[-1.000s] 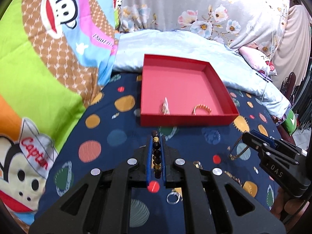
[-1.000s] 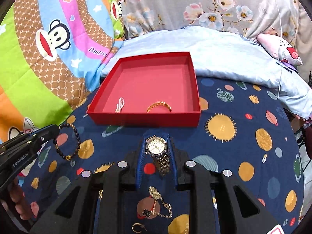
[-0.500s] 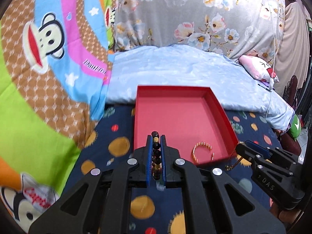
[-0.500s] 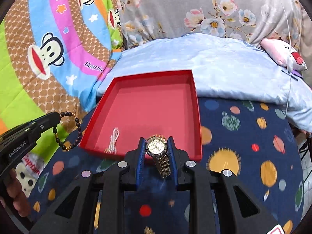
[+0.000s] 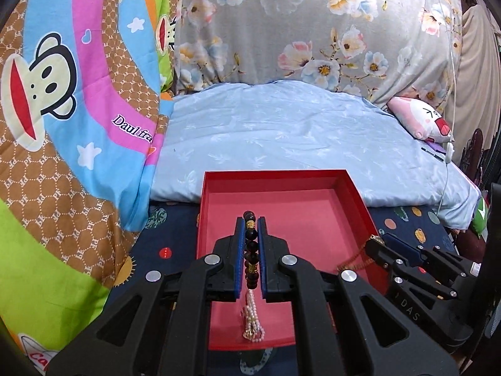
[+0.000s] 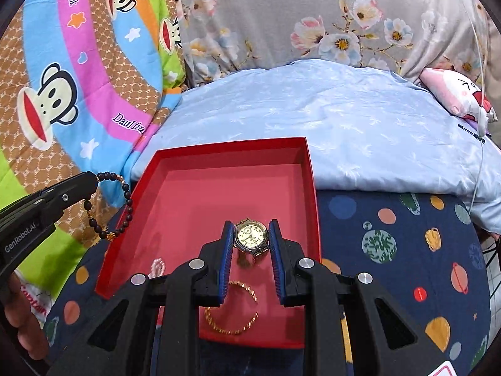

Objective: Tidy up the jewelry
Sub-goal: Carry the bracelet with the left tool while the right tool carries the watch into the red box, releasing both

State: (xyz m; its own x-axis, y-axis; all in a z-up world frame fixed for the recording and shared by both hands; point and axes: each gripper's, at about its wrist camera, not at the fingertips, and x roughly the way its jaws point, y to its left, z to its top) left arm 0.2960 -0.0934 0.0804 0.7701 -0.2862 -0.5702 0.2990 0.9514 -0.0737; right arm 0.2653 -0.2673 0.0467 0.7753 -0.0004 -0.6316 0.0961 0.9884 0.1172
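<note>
A red tray (image 5: 353,197) (image 6: 308,188) lies on the bed. My left gripper (image 5: 250,222) is shut on a dark bead bracelet (image 5: 251,250) above the tray's floor; the bracelet hangs from it at the tray's left rim in the right wrist view (image 6: 116,206). My right gripper (image 6: 251,228) is shut on a gold-faced watch (image 6: 251,236) over the tray; it also shows in the left wrist view (image 5: 380,246) with the watch band (image 5: 353,258) dangling. A pearl piece (image 5: 252,322) (image 6: 156,266) and a gold bangle (image 6: 231,313) lie in the tray.
The tray sits on a navy planet-print sheet (image 6: 391,250). A pale blue pillow (image 5: 297,138) lies behind it, a monkey-print quilt (image 5: 62,125) to the left, a floral pillow (image 5: 313,31) at the back and a pink plush toy (image 5: 422,122) at the right.
Both grippers have moved forward with their pieces and now hang over the tray; the tray fills more of each view.
</note>
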